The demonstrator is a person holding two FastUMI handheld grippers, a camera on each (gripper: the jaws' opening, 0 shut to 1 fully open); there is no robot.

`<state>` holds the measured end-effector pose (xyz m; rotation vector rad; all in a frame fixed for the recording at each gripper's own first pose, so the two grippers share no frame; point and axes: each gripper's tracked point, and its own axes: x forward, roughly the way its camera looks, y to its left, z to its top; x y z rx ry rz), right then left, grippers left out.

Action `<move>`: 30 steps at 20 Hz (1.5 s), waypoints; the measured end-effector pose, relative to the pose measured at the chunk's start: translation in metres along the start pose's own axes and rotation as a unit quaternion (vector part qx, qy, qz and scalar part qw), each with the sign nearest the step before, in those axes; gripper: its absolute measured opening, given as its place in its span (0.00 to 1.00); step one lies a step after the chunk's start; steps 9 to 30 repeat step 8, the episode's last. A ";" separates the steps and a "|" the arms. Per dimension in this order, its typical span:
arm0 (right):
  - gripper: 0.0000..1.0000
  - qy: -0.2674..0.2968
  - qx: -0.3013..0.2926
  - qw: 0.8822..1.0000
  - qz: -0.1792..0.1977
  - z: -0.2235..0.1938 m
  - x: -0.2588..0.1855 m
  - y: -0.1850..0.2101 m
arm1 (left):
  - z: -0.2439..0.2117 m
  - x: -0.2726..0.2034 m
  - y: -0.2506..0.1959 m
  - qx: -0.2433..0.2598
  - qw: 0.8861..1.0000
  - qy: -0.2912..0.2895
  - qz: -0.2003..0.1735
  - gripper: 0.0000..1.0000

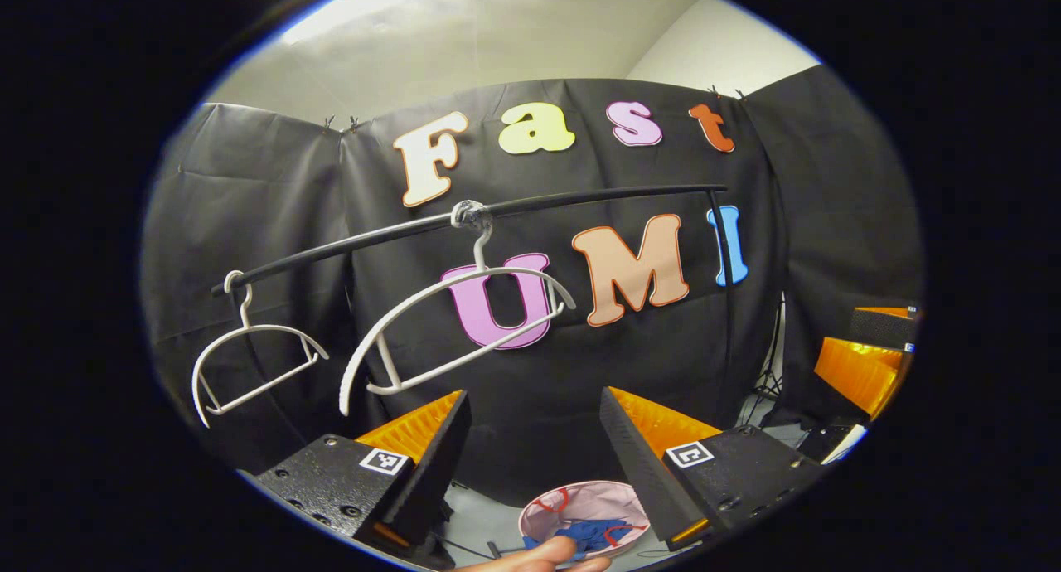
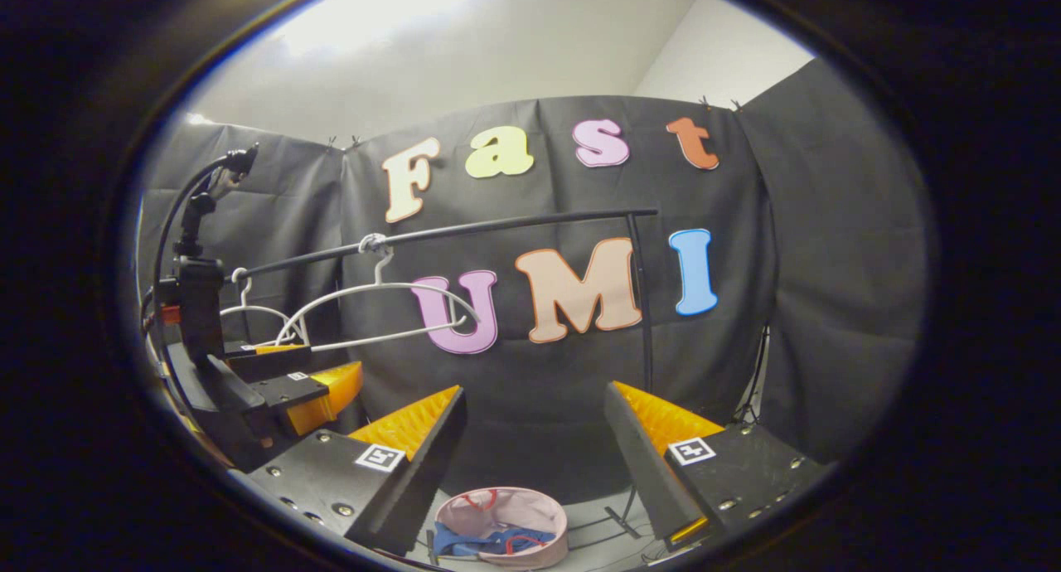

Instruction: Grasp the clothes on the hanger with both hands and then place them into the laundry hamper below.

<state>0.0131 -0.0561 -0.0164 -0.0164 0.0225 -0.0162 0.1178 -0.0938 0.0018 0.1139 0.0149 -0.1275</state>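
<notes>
Two bare hangers (image 1: 464, 323) (image 1: 249, 361) above one filled hamper (image 1: 584, 506).

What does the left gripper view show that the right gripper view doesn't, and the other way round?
Left gripper view's extras: a person's fingertip at the bottom edge, and the right gripper at the far right.
Right gripper view's extras: the left gripper at the left, with a curved black cable above it.
Shared: the black clothes rail, two bare white plastic hangers, and the round pink laundry hamper holding blue clothes. Each view's own gripper is open.
</notes>
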 end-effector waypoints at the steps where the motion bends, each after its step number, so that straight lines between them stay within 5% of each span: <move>1: 0.95 0.002 0.003 1.000 0.003 0.000 0.002 0.002 | -0.003 -0.003 0.004 0.001 1.000 0.004 0.006 1.00; 6: 1.00 0.000 0.010 1.000 0.025 0.008 0.002 0.012 | 0.007 -0.004 0.026 -0.009 0.999 0.001 0.043 0.97; 30: 1.00 -0.007 0.015 0.999 0.032 0.015 0.000 0.013 | 0.014 -0.007 0.025 -0.022 0.999 -0.001 0.043 0.97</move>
